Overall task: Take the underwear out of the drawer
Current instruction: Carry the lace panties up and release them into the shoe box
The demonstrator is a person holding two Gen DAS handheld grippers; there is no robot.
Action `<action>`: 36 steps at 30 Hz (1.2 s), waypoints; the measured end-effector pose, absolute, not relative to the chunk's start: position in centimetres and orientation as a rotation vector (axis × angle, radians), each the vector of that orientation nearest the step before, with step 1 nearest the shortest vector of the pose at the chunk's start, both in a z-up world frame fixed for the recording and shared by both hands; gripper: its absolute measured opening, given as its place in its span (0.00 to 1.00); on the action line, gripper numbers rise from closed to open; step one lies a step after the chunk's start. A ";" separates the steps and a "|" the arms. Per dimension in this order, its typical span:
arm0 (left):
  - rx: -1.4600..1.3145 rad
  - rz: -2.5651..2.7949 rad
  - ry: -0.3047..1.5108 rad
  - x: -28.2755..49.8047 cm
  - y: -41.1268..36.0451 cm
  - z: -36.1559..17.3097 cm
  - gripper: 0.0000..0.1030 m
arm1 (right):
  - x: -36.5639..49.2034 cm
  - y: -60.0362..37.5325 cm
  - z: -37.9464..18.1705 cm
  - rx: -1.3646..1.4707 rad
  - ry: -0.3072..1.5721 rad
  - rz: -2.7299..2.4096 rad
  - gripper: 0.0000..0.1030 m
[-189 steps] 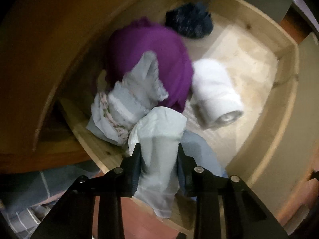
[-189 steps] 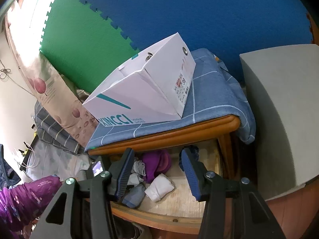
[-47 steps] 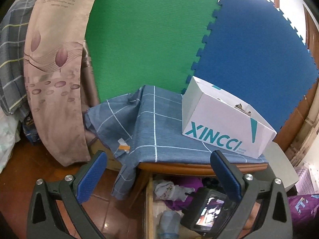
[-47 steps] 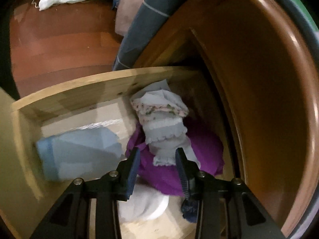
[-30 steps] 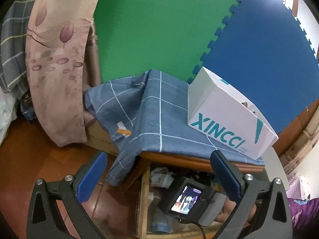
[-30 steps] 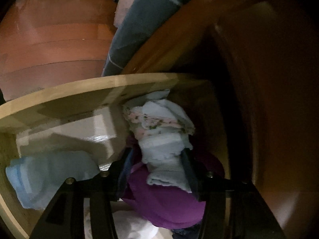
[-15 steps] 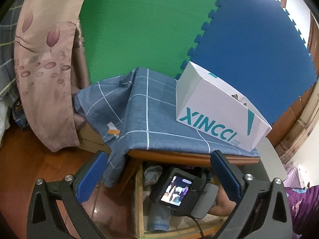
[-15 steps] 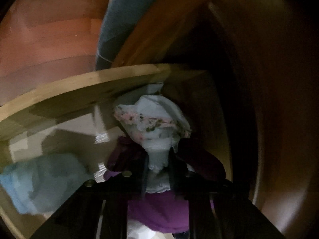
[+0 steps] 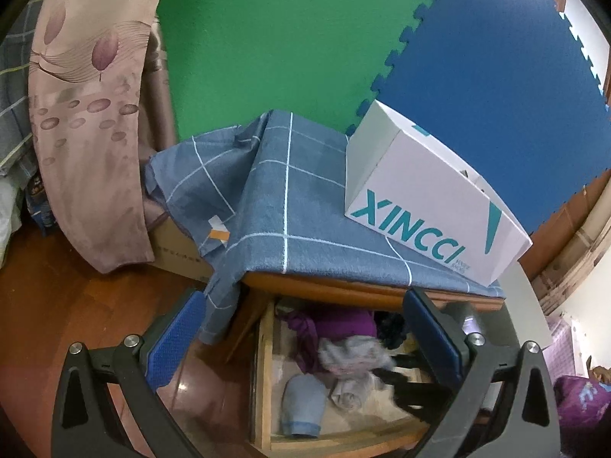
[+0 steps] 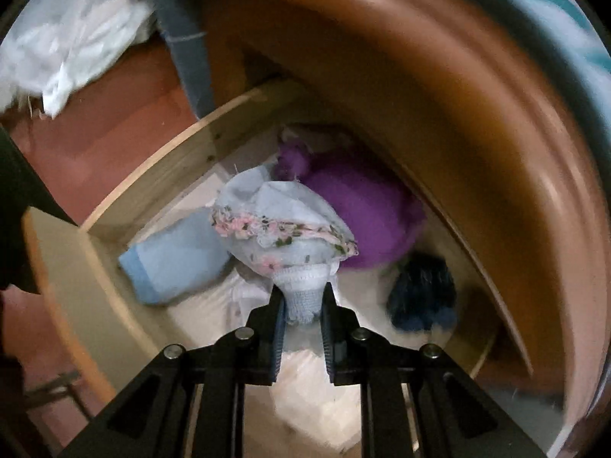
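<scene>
My right gripper (image 10: 303, 299) is shut on pale blue underwear with a pink floral trim (image 10: 282, 225) and holds it above the open wooden drawer (image 10: 168, 164). In the left wrist view the same underwear (image 9: 353, 357) hangs over the drawer (image 9: 263, 374), held by the right gripper's black fingers (image 9: 397, 376). My left gripper (image 9: 305, 336) is open and empty, in front of and above the drawer. Purple cloth (image 10: 366, 206), a light blue folded piece (image 10: 175, 259), a white roll (image 10: 317, 393) and a dark blue item (image 10: 424, 294) lie in the drawer.
A white XINCCI box (image 9: 431, 198) stands on the blue checked cloth (image 9: 282, 206) that covers the table over the drawer. Green and blue foam mats (image 9: 382, 38) line the wall. A pink curtain (image 9: 88, 107) hangs at left. White cloth (image 10: 72, 26) lies on the wooden floor.
My right gripper closed on the floral underwear and has lifted it off the purple cloth. My left gripper, shut on light blue underwear 6.3 s ago, is open and empty.
</scene>
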State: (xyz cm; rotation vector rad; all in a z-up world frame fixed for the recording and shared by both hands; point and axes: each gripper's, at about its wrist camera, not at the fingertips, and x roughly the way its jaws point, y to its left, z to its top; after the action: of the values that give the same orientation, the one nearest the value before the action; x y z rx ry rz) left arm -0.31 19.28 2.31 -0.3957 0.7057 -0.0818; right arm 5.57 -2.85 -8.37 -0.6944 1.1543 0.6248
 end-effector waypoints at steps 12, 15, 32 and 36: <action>-0.295 -0.024 0.763 0.8 16.2 1.9 1.00 | 4.2 -11.2 -5.1 -0.391 1.217 0.585 0.16; -0.231 -0.004 0.775 1.1 15.1 1.8 1.00 | 3.3 -12.9 -3.2 -0.274 1.201 0.580 0.16; -0.203 -0.146 0.681 0.6 12.4 2.5 0.99 | 1.3 -20.0 13.6 0.077 0.898 0.565 0.16; -0.227 -0.190 0.659 0.3 12.0 2.6 0.99 | 3.5 -20.0 17.0 0.062 0.830 0.535 0.16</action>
State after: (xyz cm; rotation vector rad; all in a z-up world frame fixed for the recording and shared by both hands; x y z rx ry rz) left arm 0.32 12.03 2.65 -0.2266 0.6589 -0.1898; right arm 3.53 -20.03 17.05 0.0616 0.8297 0.5352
